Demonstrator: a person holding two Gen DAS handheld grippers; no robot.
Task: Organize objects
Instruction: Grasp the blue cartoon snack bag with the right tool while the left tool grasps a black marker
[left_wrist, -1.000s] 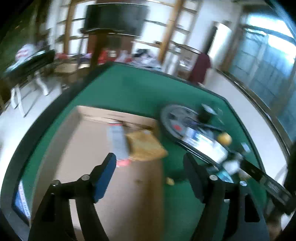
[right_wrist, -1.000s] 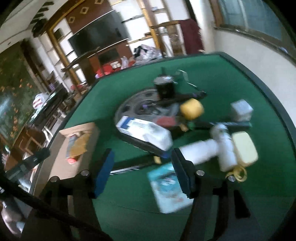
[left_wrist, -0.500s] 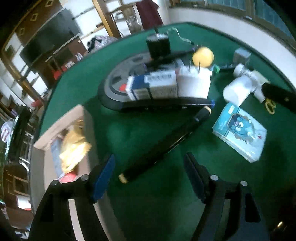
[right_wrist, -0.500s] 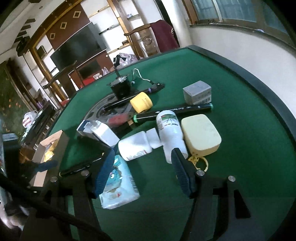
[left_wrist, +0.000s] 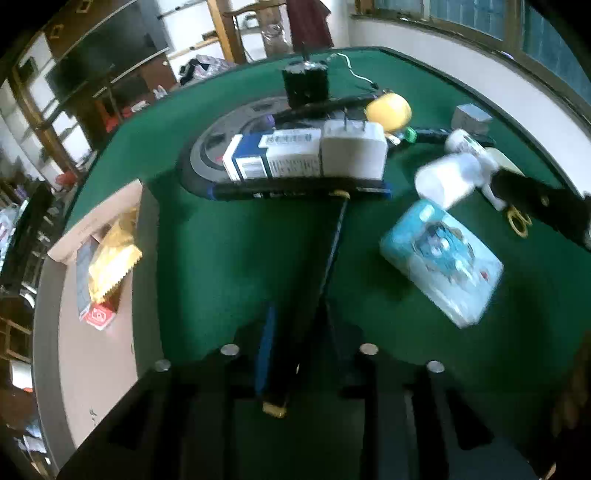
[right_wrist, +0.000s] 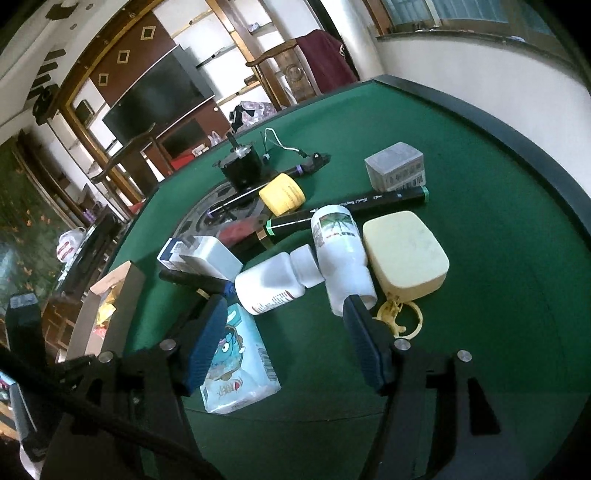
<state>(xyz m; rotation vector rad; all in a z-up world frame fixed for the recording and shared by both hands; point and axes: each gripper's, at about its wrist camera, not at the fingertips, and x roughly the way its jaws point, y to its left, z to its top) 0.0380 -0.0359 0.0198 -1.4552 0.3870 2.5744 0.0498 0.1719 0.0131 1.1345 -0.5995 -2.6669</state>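
Observation:
A long black pen (left_wrist: 332, 251) with gold ends lies on the green felt table (left_wrist: 229, 258), pointing away from me. My left gripper (left_wrist: 299, 308) is down over its near end. The jaws are closing, and the blue pads (left_wrist: 266, 343) touch the pen's sides. My right gripper (right_wrist: 284, 306) is open above the felt, just in front of two white bottles (right_wrist: 269, 284) (right_wrist: 340, 254), with nothing between its fingers. An open cardboard box (left_wrist: 99, 350) at the left holds a yellow packet (left_wrist: 114, 254) and a red item.
A blue tissue pack (left_wrist: 443, 258) lies right of the pen. Behind it are a blue-and-white carton (left_wrist: 273, 155), a white charger (left_wrist: 354, 153), a round grey disc (left_wrist: 218, 147) and a black motor (right_wrist: 242, 168). A cream case (right_wrist: 406, 254), a grey box (right_wrist: 395, 170) and a green-capped marker (right_wrist: 351, 206) crowd the right.
My left gripper swung from the cardboard box to the table, came down on the black pen and narrowed its jaws around it. The right gripper shifted toward the white bottles and stays open.

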